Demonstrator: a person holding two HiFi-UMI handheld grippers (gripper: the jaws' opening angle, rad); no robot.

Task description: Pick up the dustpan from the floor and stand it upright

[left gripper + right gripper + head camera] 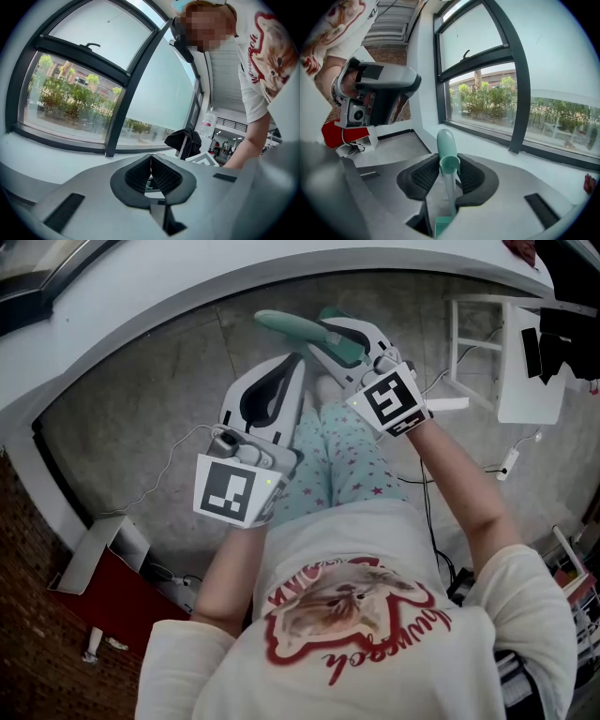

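My right gripper point(330, 341) is shut on the teal dustpan handle point(289, 326), held up in front of me above the grey floor. In the right gripper view the handle point(446, 143) stands between the dark pads point(423, 176), its rounded end poking out past my right gripper point(448, 163); the pan itself is hidden. My left gripper point(281, 381) hangs just left of it and holds nothing. The left gripper view has my left gripper point(151, 160) with its jaw tips touching and empty. The left gripper point(375, 89) also appears in the right gripper view.
A curved white window ledge point(187, 287) runs along the top, with large windows point(487, 98) behind it. A red box point(103, 592) and cables lie at lower left. At the right stand a white stool point(473, 343) and a power strip point(511, 463).
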